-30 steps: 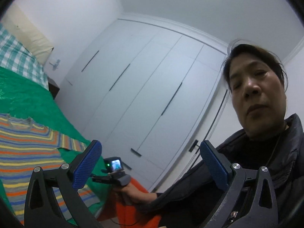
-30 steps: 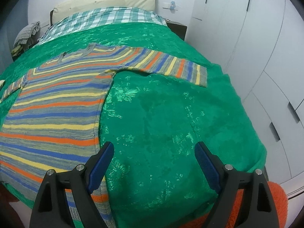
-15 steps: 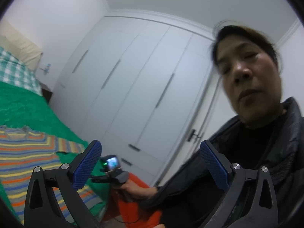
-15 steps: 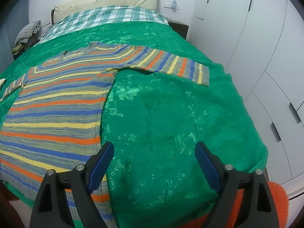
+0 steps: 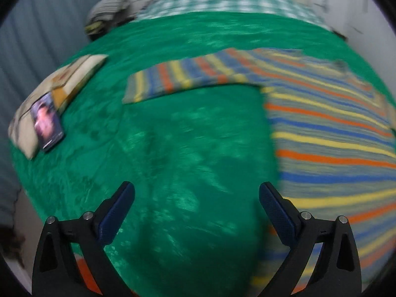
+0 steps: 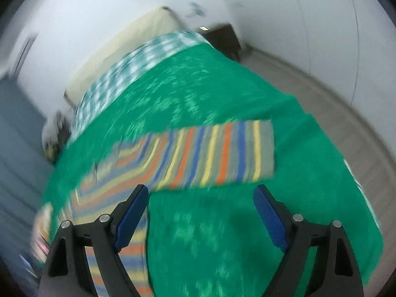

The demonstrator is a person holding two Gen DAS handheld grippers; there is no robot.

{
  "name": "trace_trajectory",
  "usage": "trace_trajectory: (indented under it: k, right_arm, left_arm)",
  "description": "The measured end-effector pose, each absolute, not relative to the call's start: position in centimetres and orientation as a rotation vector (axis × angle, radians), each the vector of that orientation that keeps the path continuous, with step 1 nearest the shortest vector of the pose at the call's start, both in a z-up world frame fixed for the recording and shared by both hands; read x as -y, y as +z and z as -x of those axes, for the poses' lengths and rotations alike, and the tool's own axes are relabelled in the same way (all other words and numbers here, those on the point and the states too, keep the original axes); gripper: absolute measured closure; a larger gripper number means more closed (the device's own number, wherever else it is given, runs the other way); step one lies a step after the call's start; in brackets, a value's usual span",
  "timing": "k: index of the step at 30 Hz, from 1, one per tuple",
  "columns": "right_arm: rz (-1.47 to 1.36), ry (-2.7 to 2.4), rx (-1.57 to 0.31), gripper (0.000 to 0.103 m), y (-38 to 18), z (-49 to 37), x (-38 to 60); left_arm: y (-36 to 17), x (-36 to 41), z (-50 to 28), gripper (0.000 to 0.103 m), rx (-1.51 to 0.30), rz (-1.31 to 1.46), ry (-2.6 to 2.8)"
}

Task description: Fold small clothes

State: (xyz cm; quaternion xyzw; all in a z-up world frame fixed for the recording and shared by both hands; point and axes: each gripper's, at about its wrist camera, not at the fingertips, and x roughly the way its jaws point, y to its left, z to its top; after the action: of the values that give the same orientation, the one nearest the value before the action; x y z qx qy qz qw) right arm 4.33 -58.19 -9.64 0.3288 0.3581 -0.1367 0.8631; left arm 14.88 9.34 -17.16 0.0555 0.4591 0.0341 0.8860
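Note:
A striped sweater [image 5: 326, 133] in orange, blue, yellow and grey lies flat on the green bedspread [image 5: 188, 148]. Its one sleeve [image 5: 183, 76] stretches left in the left wrist view. My left gripper [image 5: 196, 195] hovers open over bare bedspread, just left of the sweater's body, nothing between its fingers. In the blurred right wrist view the other sleeve [image 6: 210, 156] lies across the spread just beyond my right gripper [image 6: 200, 198], which is open and empty. The sweater's body [image 6: 109, 198] runs down past its left finger.
A folded cream garment [image 5: 57, 94] with a phone [image 5: 47, 121] on it lies at the bed's left side. Checked bedding [image 5: 222, 2] and a pillow sit at the head. A dark nightstand [image 6: 222, 39], wood floor [image 6: 346, 113] and white wardrobe doors flank the bed's right.
The left gripper has swung from facing the person and wardrobe down onto the bed. The right gripper has moved and rolled toward the sweater's right sleeve, which is now close ahead. Both stay open.

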Motion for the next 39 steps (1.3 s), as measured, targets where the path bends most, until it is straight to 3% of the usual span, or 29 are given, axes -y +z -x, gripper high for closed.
trace_trajectory:
  k: [3,6,8,15,16,19,22,25,31,37,39]
  right_arm:
    - [-0.842,-0.326,-0.781,0.018,-11.8,-6.2,63.0]
    - [-0.933,-0.345,-0.813,0.027,-13.8,-7.8,65.4]
    - [-0.938,-0.37,-0.836,0.036,-14.9,-8.8,66.0]
    - [-0.913,-0.433,-0.934,0.042,-18.4,-11.3,66.4]
    - [-0.89,-0.443,-0.959,0.048,-18.8,-11.8,66.3]
    - [-0.761,-0.473,-1.045,0.099,-19.2,-13.1,65.6]
    - [-0.698,-0.493,-1.005,0.099,-16.4,-13.3,64.7]
    - [-0.521,-0.448,-0.907,0.099,-10.0,-15.1,61.0]
    - [-0.361,-0.095,-0.807,0.099,-0.1,-22.9,47.3]
    - [-0.328,0.096,-0.846,0.099,-1.4,-29.7,35.2]
    - [-0.364,0.156,-0.875,0.093,-4.0,-31.5,32.7]
  left_arm:
    - [-17.6,-10.0,-14.5,0.002,-0.954,-0.116,0.122]
    - [-16.8,-11.2,-14.5,0.002,-0.921,-0.056,0.111]
    - [-16.8,-11.5,-14.8,0.002,-0.922,-0.044,0.132]
    - [-18.0,-11.9,-15.8,0.002,-0.966,-0.021,0.162]
    - [-18.1,-11.9,-15.8,0.002,-0.971,-0.021,0.163]
    - [-18.3,-11.8,-15.9,0.002,-0.978,-0.029,0.162]
    - [-18.3,-11.6,-15.8,0.002,-0.974,-0.04,0.163]
    - [-18.2,-11.6,-15.7,0.002,-0.965,-0.043,0.157]
    - [-17.9,-11.7,-15.7,0.002,-0.96,-0.036,0.145]
    - [-17.7,-12.5,-15.5,0.002,-0.951,-0.02,0.159]
    - [-17.8,-13.0,-15.5,0.002,-0.963,0.002,0.16]
